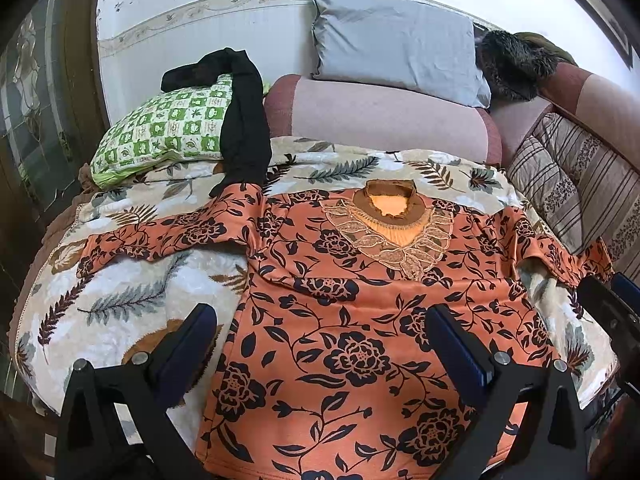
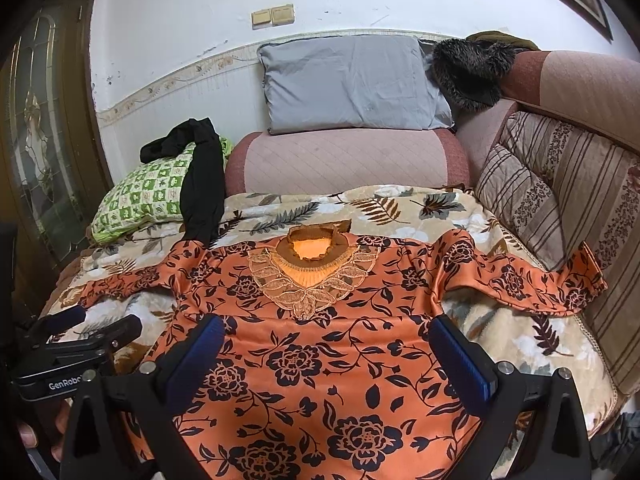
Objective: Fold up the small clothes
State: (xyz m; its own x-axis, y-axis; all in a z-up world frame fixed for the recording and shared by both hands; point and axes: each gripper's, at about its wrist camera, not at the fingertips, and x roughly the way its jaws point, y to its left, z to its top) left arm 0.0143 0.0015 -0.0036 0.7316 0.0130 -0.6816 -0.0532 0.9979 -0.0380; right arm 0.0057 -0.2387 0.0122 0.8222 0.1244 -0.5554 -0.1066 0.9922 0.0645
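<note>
An orange top with a black flower print (image 1: 344, 328) (image 2: 320, 360) lies flat, front up, on a leaf-patterned blanket (image 1: 132, 304) (image 2: 520, 344). Its lace collar (image 1: 392, 220) (image 2: 314, 268) points away from me and both sleeves are spread out sideways. My left gripper (image 1: 320, 320) hovers open over the top's lower left part, with nothing between its blue pads. My right gripper (image 2: 328, 332) hovers open over the lower middle of the top, also holding nothing. The left gripper (image 2: 92, 320) shows at the left edge of the right wrist view.
A black garment (image 1: 244, 128) (image 2: 202, 184) drapes over a green checked pillow (image 1: 168, 128) (image 2: 148, 196) at the back left, touching the left sleeve. A grey pillow (image 1: 396, 56) sits on the pink sofa back (image 1: 384, 116). Striped cushions (image 2: 560, 200) line the right side.
</note>
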